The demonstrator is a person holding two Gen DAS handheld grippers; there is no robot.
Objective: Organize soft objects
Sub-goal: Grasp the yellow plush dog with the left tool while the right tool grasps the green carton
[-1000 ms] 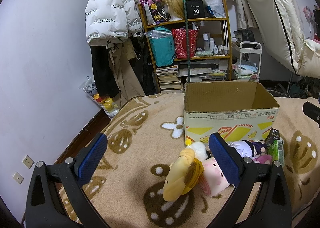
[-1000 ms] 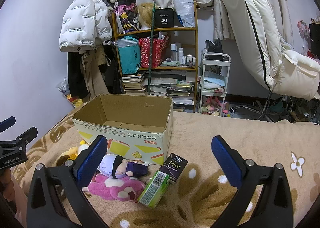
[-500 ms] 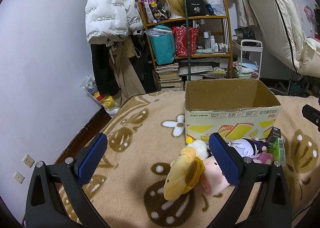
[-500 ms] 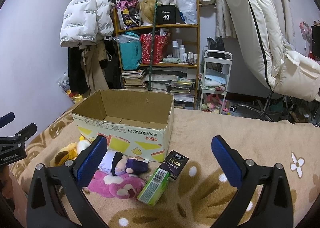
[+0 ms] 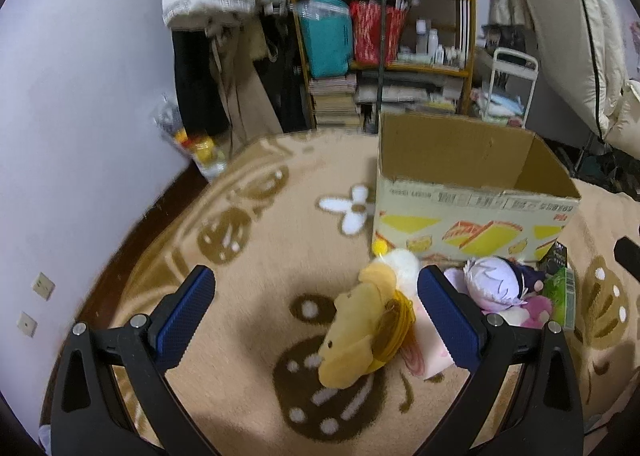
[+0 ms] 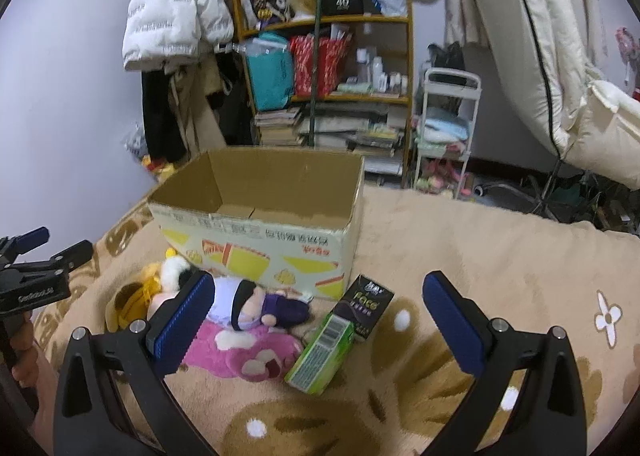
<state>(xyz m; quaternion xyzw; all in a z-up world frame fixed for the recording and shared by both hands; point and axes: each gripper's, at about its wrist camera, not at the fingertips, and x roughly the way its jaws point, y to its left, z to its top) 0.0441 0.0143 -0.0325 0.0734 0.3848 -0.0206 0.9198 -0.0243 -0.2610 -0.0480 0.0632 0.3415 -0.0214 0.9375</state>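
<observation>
Both my claws, left gripper (image 5: 316, 310) and right gripper (image 6: 318, 314), gape empty above the blanket (image 5: 248, 336); the yellow plush (image 5: 360, 340) lies lengthwise toward the cardboard box (image 5: 472, 212), its far end hidden.

Plush toys (image 6: 240, 320) before cardboard box (image 6: 256, 232), packets (image 6: 324, 352) right of toys

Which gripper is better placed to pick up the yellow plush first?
Left, probably. The left gripper is open with the yellow plush lying between its fingers, close in. The right gripper frames the green pack instead.
</observation>
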